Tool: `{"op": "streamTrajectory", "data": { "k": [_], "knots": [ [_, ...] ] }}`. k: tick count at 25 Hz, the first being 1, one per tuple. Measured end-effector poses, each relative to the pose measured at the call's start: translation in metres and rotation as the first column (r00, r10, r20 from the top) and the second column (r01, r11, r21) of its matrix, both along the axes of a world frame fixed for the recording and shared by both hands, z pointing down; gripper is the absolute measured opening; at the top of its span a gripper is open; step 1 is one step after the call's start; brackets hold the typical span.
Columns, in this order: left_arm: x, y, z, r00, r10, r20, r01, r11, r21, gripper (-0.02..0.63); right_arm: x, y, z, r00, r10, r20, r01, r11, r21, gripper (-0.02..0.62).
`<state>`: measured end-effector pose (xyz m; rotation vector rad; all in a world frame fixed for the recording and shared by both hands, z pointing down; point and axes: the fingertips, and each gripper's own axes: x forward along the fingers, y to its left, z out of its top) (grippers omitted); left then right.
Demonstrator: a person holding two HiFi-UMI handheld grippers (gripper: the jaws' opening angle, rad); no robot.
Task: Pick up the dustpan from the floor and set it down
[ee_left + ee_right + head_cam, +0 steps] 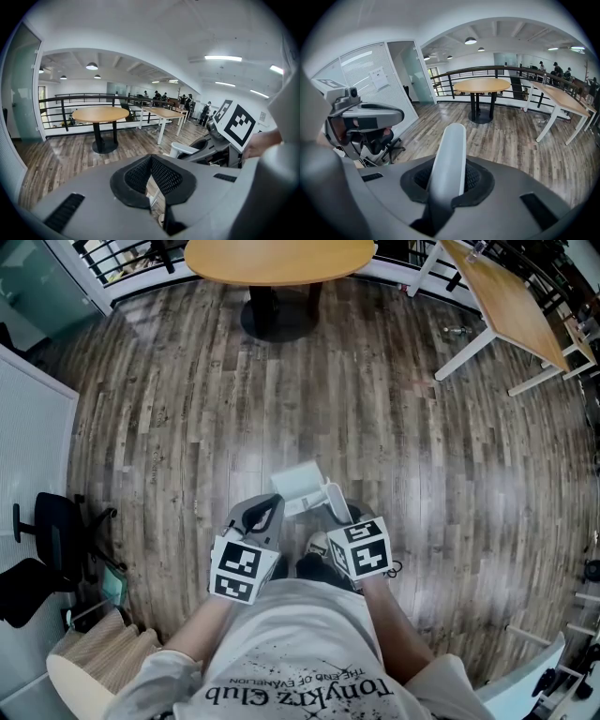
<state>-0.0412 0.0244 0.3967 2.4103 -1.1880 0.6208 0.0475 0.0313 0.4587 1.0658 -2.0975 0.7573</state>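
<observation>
Over the wood floor (178, 437), close in front of the person (300, 652), the dustpan (300, 486) hangs from the right gripper (337, 509), whose jaws pinch its pale handle (451, 154). Just left, the left gripper (265, 515) holds nothing, its jaws pressed together at the tips.

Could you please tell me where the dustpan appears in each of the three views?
Head view: dustpan at the centre of the picture.
Left gripper view: dustpan right of centre, beyond the jaws.
Right gripper view: its handle at centre, clamped between the jaws.
Shared landmark: the round wooden table.
</observation>
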Motion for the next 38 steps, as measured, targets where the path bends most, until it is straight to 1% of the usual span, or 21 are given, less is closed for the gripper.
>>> {"op": "streamTrajectory", "data": {
  "k": [19,26,30,38],
  "knots": [
    [-0.001,-0.002,0.001,1.000,0.005,-0.001,-0.005,1.000,-0.001,0.023,0.003,-0.007,0.005,1.000,0.006,-0.005,-0.006,1.000,-0.002,0.077],
    [0.000,-0.004,0.012,1.000,0.014,0.010,-0.014,1.000,-0.009,0.023,0.008,-0.010,0.018,1.000,0.011,-0.004,-0.011,1.000,-0.013,0.077],
    [-0.002,-0.008,0.020,1.000,0.019,0.010,-0.019,1.000,-0.017,0.023,0.003,-0.014,0.031,1.000,-0.006,-0.009,0.006,1.000,-0.011,0.077],
    [-0.007,-0.022,0.036,1.000,0.013,0.007,-0.013,1.000,-0.027,0.023,-0.005,-0.029,0.054,1.000,-0.008,-0.021,0.008,1.000,-0.017,0.077]
  ]
}}
